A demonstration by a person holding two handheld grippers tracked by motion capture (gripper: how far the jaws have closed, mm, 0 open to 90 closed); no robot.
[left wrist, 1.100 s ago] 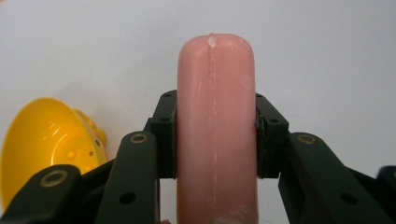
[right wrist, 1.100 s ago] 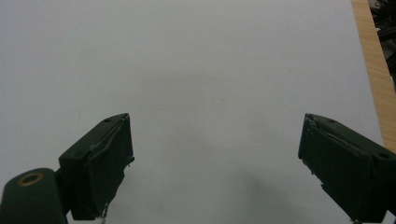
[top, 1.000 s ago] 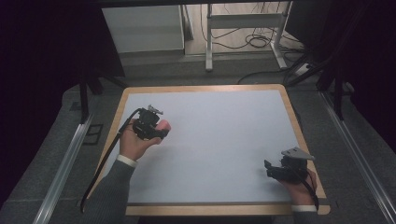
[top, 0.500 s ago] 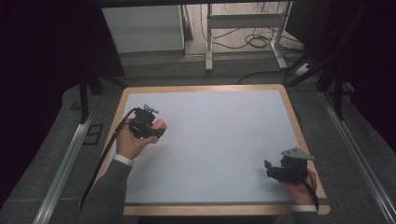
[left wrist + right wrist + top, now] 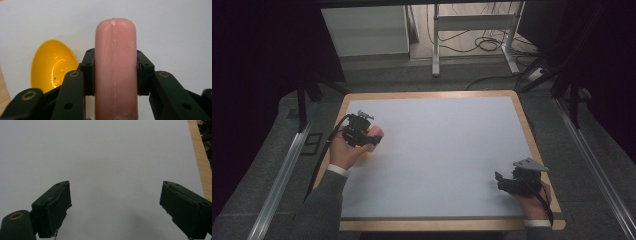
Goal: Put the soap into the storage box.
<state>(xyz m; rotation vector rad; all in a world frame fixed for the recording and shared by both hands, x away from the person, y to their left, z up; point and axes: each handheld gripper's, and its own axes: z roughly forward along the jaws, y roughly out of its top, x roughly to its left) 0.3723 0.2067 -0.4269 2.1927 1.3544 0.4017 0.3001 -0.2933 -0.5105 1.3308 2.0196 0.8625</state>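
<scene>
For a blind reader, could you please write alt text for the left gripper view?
Two black fingers of the left gripper clamp a pink sausage-shaped object from both sides. Behind it, at the left, a yellow bowl-like shell lies on the white table surface.

White table top point(image 5: 447, 150) with wooden rim; yellow bowl-like shell point(image 5: 51, 65) on it near its left edge.

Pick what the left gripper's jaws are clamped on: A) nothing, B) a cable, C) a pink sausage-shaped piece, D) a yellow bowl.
C: in the left gripper view the left gripper has both jaws pressed against the sides of the pink sausage-shaped piece, while the yellow bowl lies apart behind it.
</scene>
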